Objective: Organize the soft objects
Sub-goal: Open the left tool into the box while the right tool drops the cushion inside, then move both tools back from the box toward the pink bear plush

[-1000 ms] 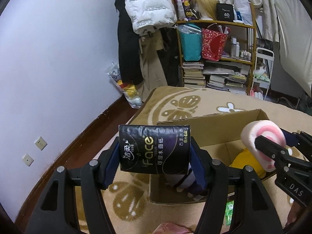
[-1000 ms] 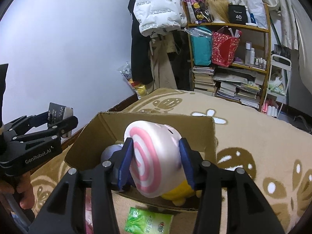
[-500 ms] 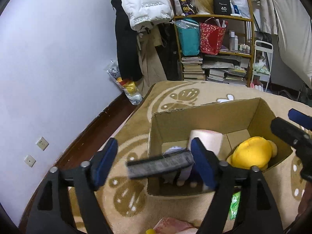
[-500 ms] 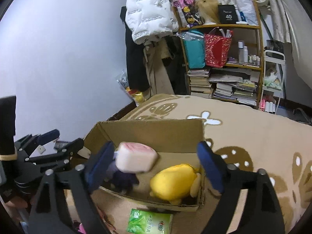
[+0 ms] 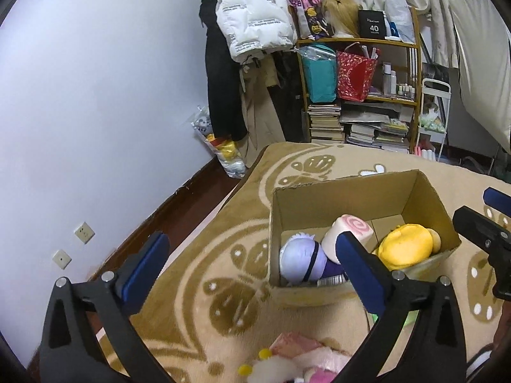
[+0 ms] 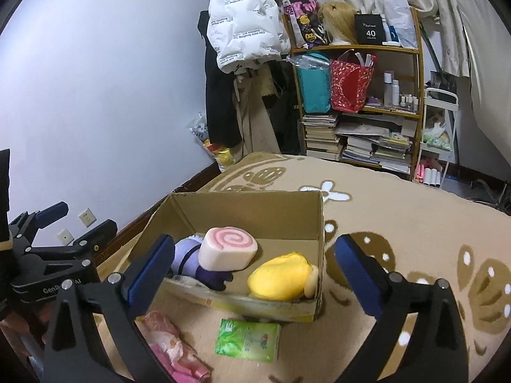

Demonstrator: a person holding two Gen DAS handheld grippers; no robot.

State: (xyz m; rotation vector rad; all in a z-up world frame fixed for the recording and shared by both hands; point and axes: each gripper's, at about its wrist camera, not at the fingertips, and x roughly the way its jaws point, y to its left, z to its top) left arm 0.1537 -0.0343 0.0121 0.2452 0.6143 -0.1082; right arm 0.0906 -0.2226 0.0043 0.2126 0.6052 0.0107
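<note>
An open cardboard box (image 5: 351,191) (image 6: 255,204) sits on the patterned rug. Inside lie a pink swirl roll plush (image 5: 351,231) (image 6: 228,250), a yellow plush (image 5: 405,249) (image 6: 282,281) and a purple-white plush (image 5: 301,260) (image 6: 188,255). A dark tissue pack edge (image 5: 330,281) shows at the box's near wall. My left gripper (image 5: 252,266) is open and empty above the rug, near the box's left front. My right gripper (image 6: 252,268) is open and empty above the box's near edge. Each gripper shows in the other's view (image 6: 60,233) (image 5: 488,220).
A green tissue pack (image 6: 247,340) and a pink pack (image 6: 172,344) lie on the rug in front of the box. A pink-white plush (image 5: 297,360) lies near the left gripper. A bookshelf (image 5: 361,95), hanging coats (image 5: 252,22) and a wall stand behind.
Both grippers opened. The dark tissue pack dropped from the left gripper and the pink swirl roll from the right gripper into the box. Both grippers have drawn back and up.
</note>
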